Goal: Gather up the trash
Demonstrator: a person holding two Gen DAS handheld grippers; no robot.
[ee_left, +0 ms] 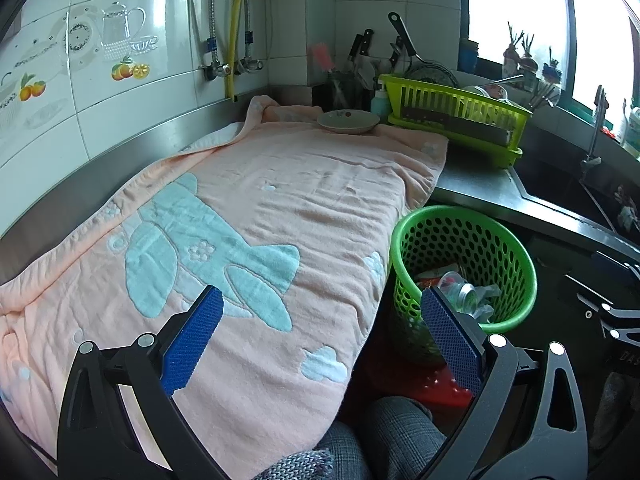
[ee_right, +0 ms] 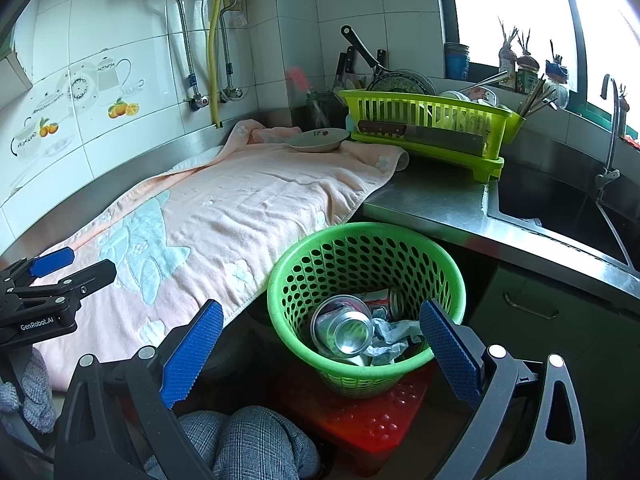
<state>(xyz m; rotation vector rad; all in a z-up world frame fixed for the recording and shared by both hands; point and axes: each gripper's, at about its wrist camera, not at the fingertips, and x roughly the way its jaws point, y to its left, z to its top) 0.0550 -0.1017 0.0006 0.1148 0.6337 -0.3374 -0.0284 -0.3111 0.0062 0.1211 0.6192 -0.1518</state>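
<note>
Both wrist views, trash collection nearly complete. We see the left gripper [ee_left: 322, 308] with its blue pads spread wide and nothing between them, low centre of its frame over the pink towel [ee_left: 260, 208]; the right gripper [ee_right: 322, 320] is likewise released and empty, framing the green perforated basket [ee_right: 440, 264] at lower centre. The trash lies inside that basket: an aluminium can [ee_right: 346, 330] beside crumpled paper [ee_right: 390, 334]. The towel shows no loose litter; only a shallow dish [ee_left: 348, 121] rests at its far end, upper centre, touching the lime dish rack [ee_left: 452, 114]. We judge the step in hand to be a last sweep: scan the towel folds and the steel counter [ee_right: 432, 200] before stopping, and leave the dish alone. The basket's bottom contents are buried and unreadable; the red stool [ee_right: 360, 412] beneath it is partly cut off by the pads, and the sink [ee_right: 560, 208] interior at right is too dark to check.
</note>
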